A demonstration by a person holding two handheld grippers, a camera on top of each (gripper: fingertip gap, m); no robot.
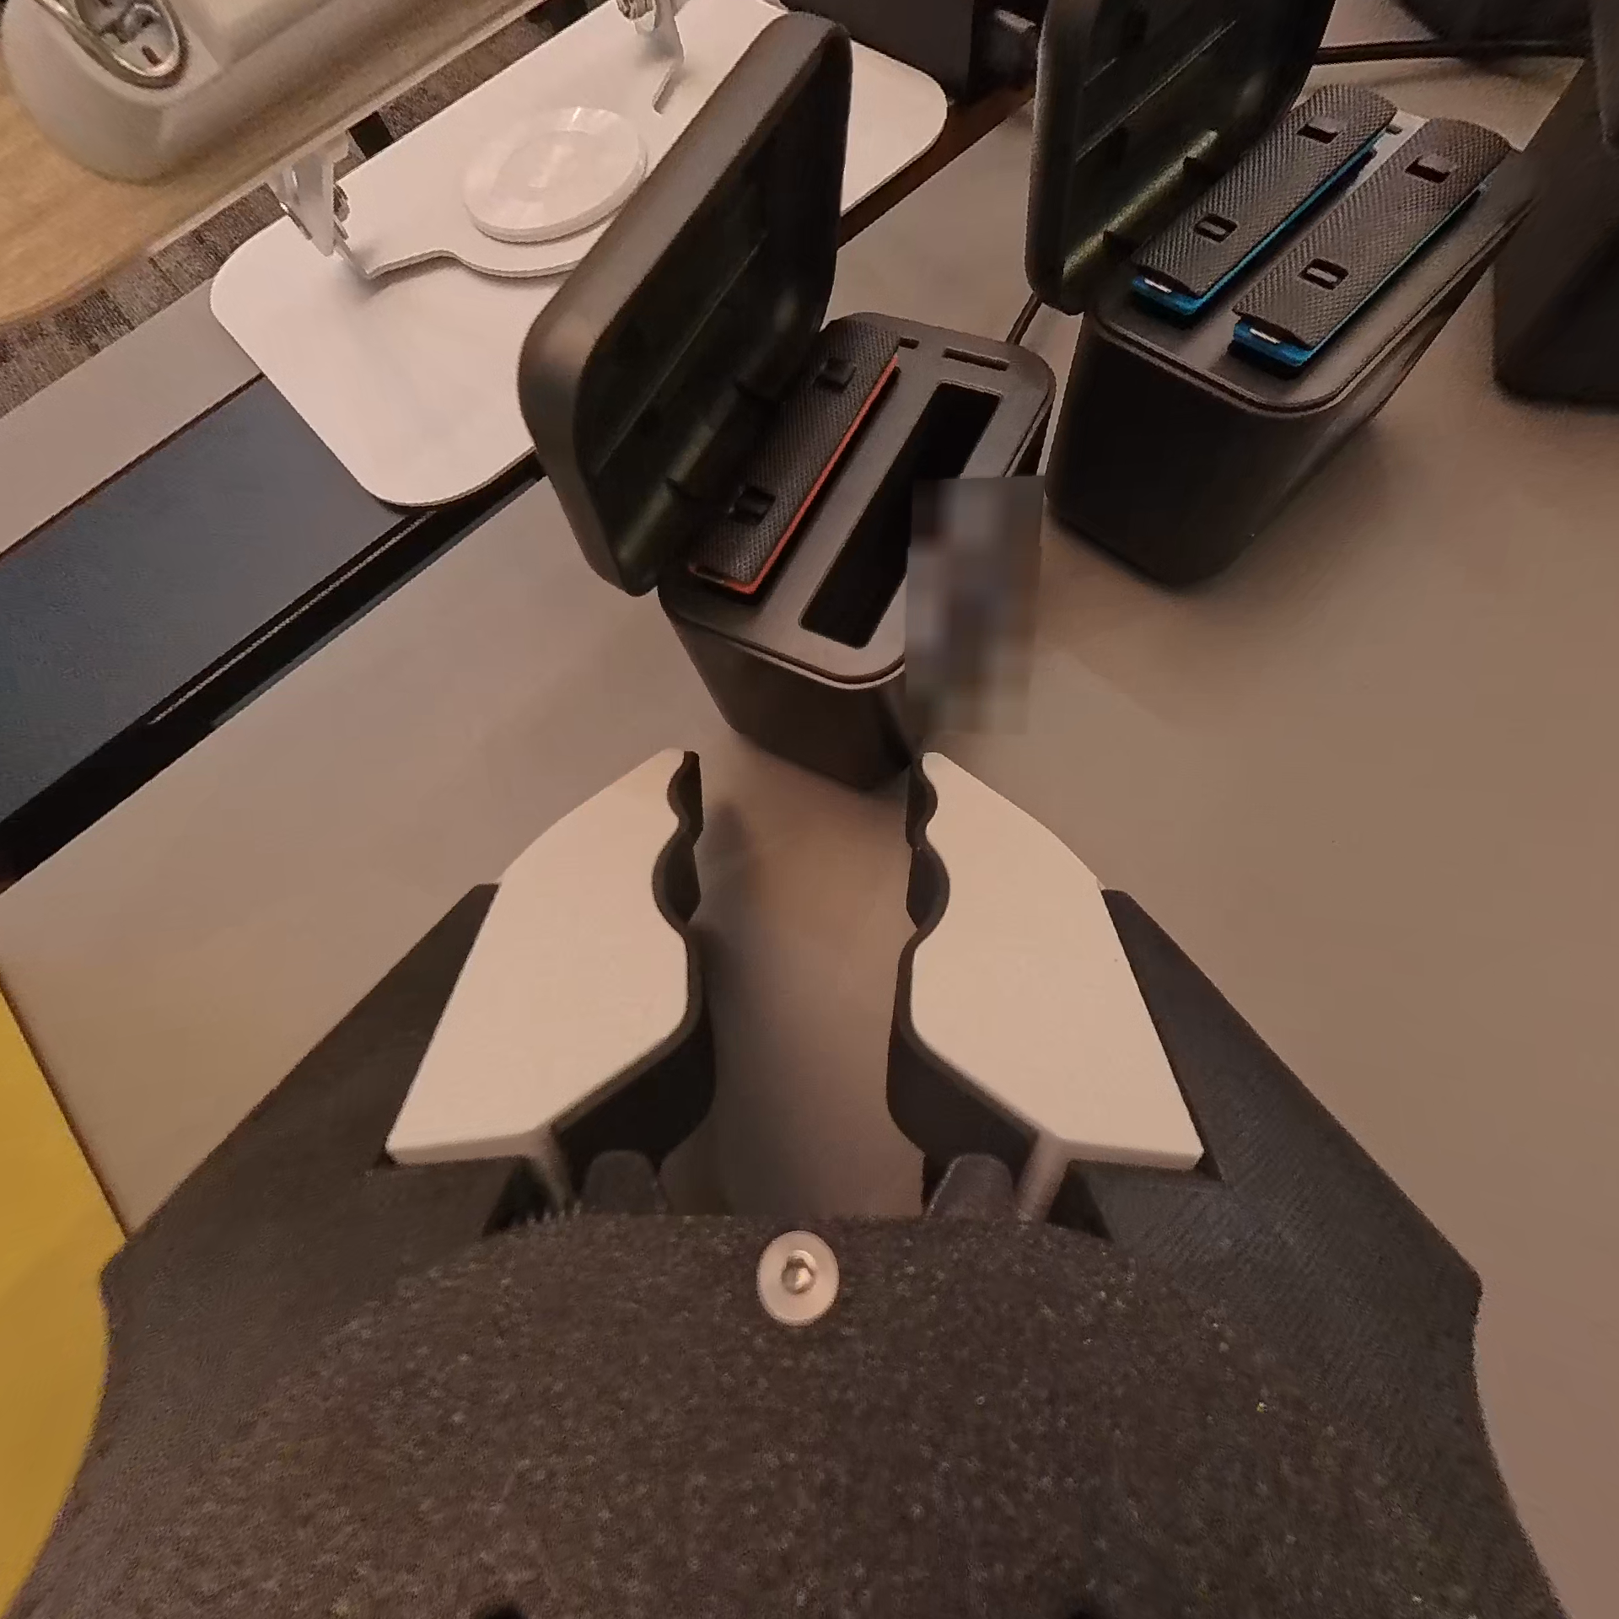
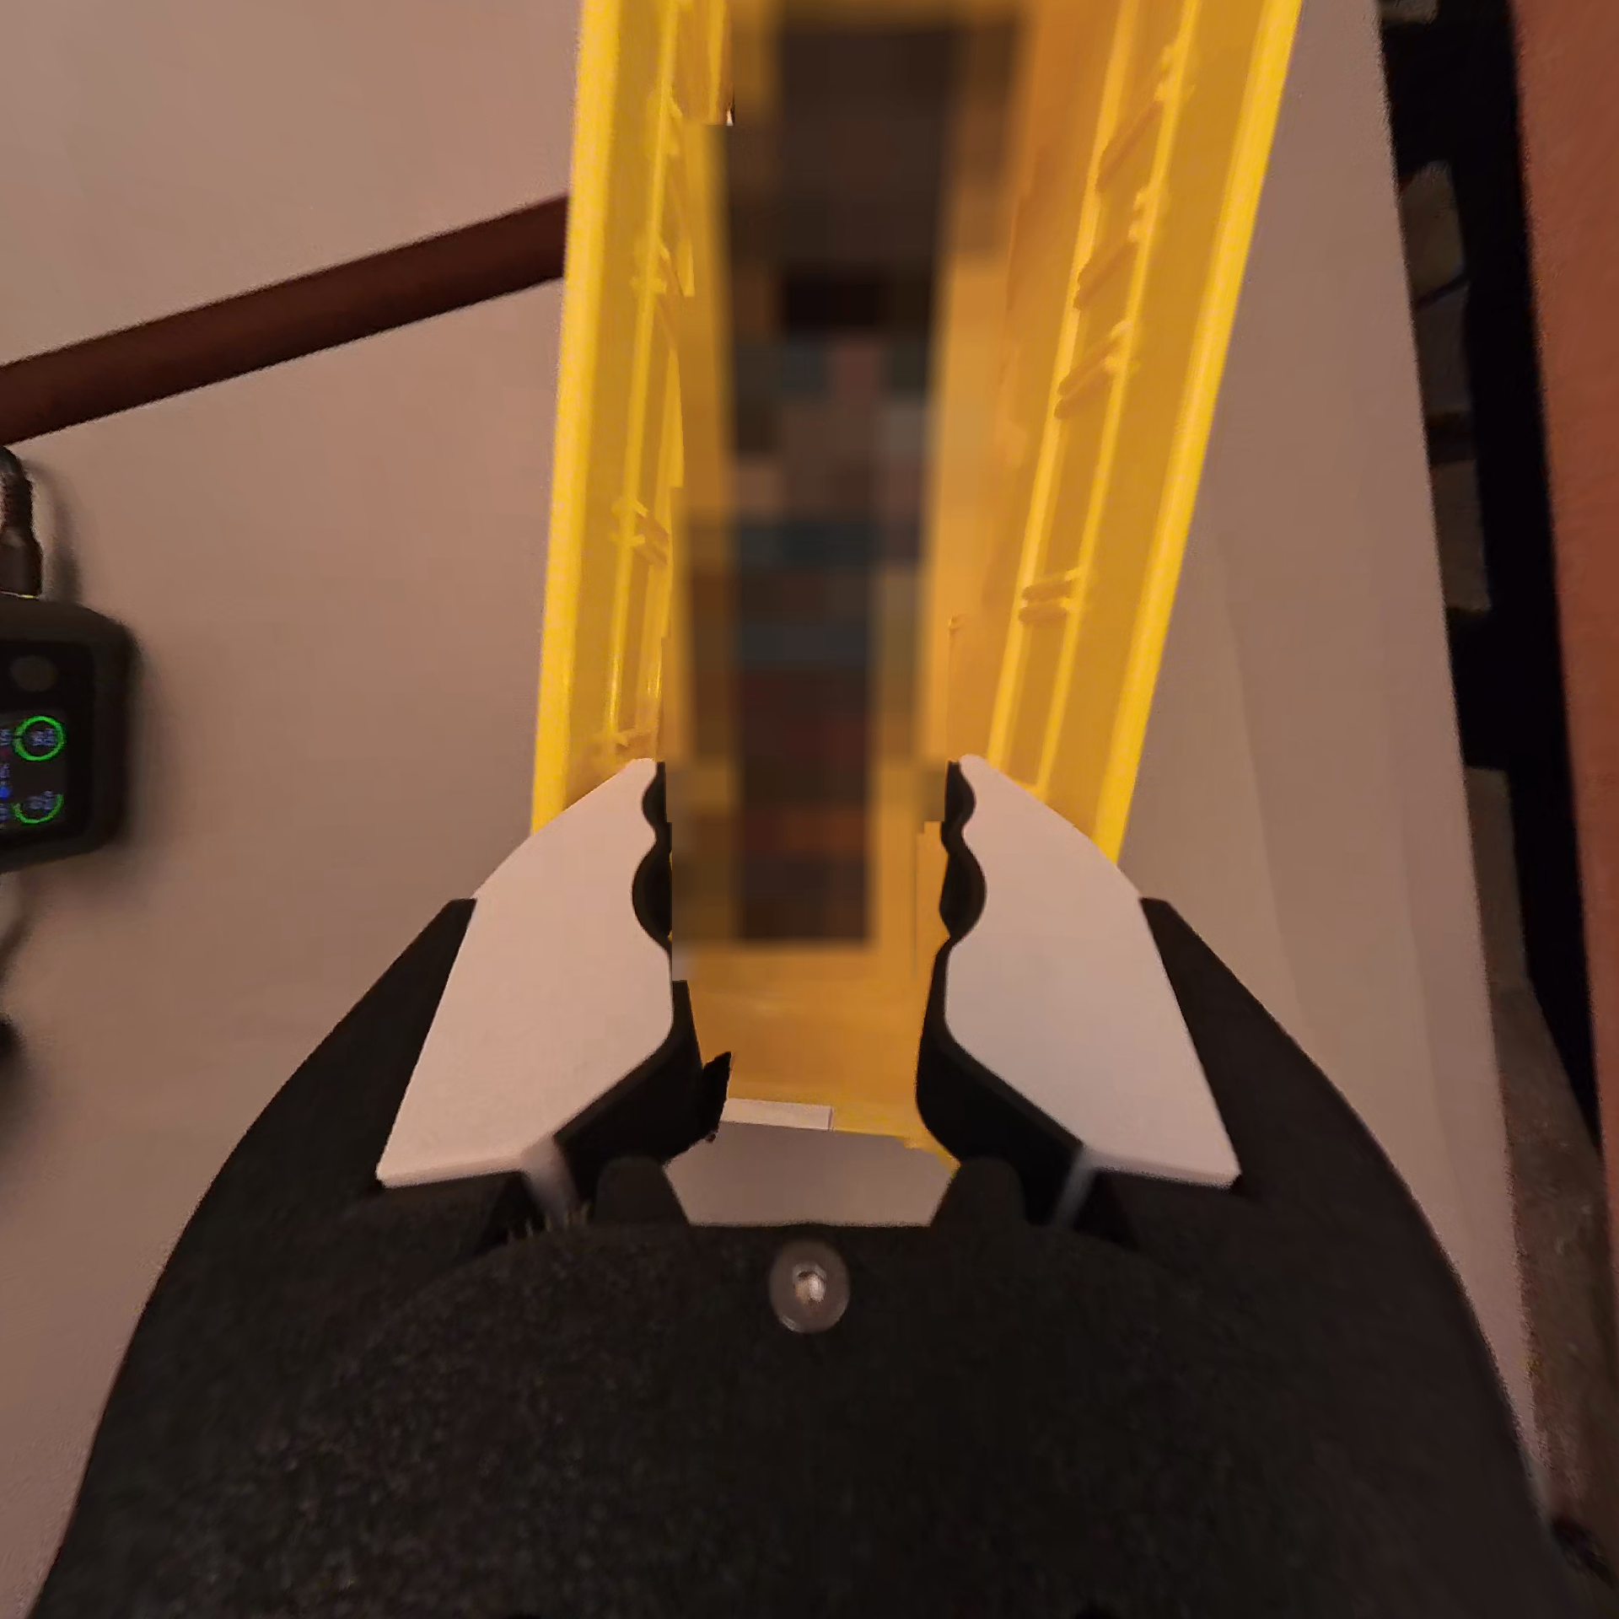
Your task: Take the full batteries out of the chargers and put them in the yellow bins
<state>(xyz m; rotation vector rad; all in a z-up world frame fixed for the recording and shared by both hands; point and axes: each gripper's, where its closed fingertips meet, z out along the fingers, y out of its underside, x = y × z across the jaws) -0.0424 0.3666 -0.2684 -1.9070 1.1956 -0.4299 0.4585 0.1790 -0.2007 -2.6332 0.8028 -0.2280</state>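
Now my left hand-held gripper (image 1: 804, 771), spread and empty, faces the charger (image 1: 863, 561) straight ahead; its red-edged battery (image 1: 793, 473) runs lengthwise away.

Raised lid (image 1: 692, 298) crowds the charger's (image 1: 841, 561) seemingly empty slot (image 1: 911, 499).

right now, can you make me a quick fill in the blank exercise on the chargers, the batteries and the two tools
1. The nearer black charger with its lid up holds one battery with a ___ edge.
2. The farther black charger holds ___ blue-edged batteries.
3. The left tool is ___ and holds nothing.
4. The right tool points along the long plastic bin coloured ___.

Missing words: red; two; open; yellow
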